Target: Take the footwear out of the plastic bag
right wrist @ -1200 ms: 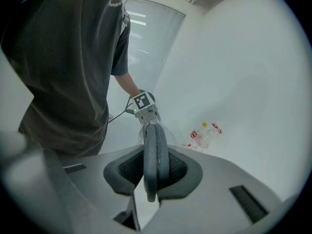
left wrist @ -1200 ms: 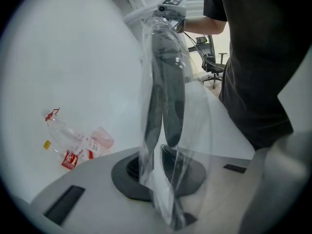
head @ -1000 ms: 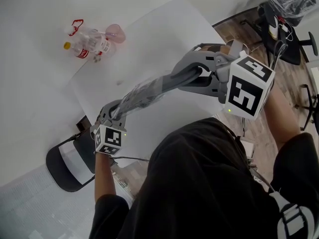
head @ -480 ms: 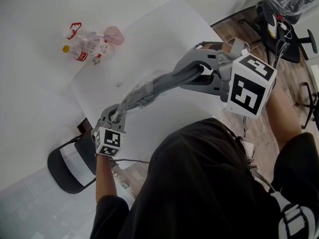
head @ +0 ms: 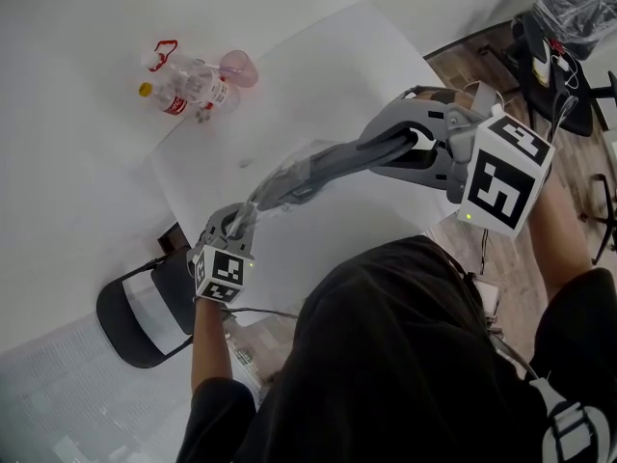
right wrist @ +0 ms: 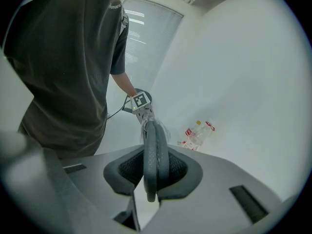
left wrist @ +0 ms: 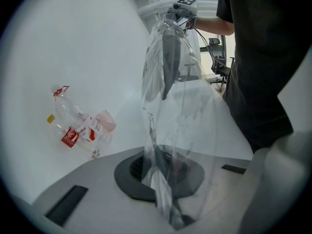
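Observation:
A pair of dark grey flat shoes (head: pixel 333 160) hangs stretched above the white table (head: pixel 318 56), its far half inside a clear plastic bag (head: pixel 275 189). My right gripper (head: pixel 388 148) is shut on the bare end of the footwear (right wrist: pixel 156 152), which stands on edge between the pads. My left gripper (head: pixel 237 224) is shut on the bunched tail of the bag (left wrist: pixel 168 145), at the table's near edge. In the left gripper view the footwear (left wrist: pixel 170 65) shows through the film, and the right gripper (left wrist: pixel 181 11) is beyond it.
Crushed clear bottles (head: pixel 188 87) and a pink cup (head: pixel 237 67) lie at the table's far left. A black folding chair (head: pixel 145 316) stands below the left gripper. Office chairs (head: pixel 559 51) stand on the wooden floor at the right.
Only the head view has shifted a little; both grippers keep their holds, and the bag and footwear stay stretched between them.

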